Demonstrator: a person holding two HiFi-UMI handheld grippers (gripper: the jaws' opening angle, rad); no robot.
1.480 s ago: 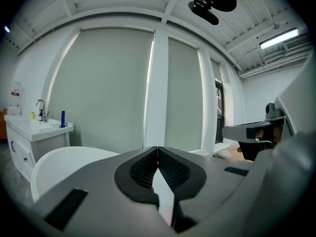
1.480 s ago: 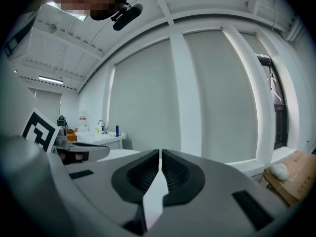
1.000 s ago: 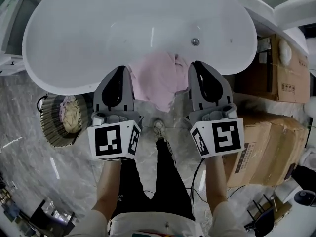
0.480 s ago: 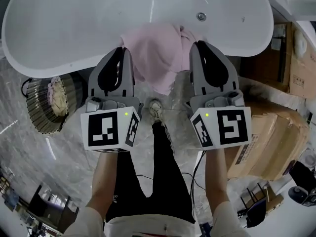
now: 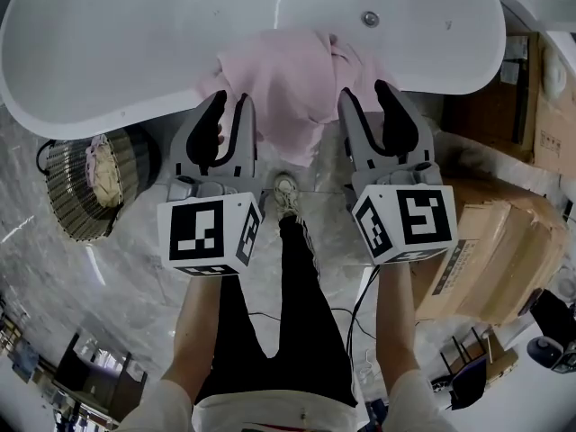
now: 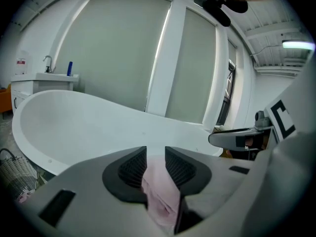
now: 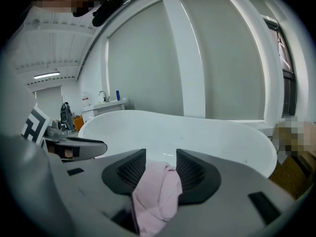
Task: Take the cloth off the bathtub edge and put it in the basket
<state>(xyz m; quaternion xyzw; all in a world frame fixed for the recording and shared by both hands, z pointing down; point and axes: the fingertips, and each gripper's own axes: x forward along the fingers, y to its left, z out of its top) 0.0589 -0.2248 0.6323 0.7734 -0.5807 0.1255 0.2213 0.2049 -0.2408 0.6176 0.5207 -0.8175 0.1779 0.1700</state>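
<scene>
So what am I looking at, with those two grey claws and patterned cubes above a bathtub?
No robot: a person holds a two-jaw gripper in each hand. One picture comes from a camera on the person's head, looking down; the others from cameras riding on each gripper. A pink cloth hangs over the bathtub edge; a basket stands on the floor at the left. The left gripper and right gripper are at the cloth's sides; their jaws have just been opening, with cloth showing in each gap, nothing gripped.

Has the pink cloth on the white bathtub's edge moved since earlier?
No. The pink cloth hangs over the rim of the white bathtub as before, beside its round metal drain.
</scene>
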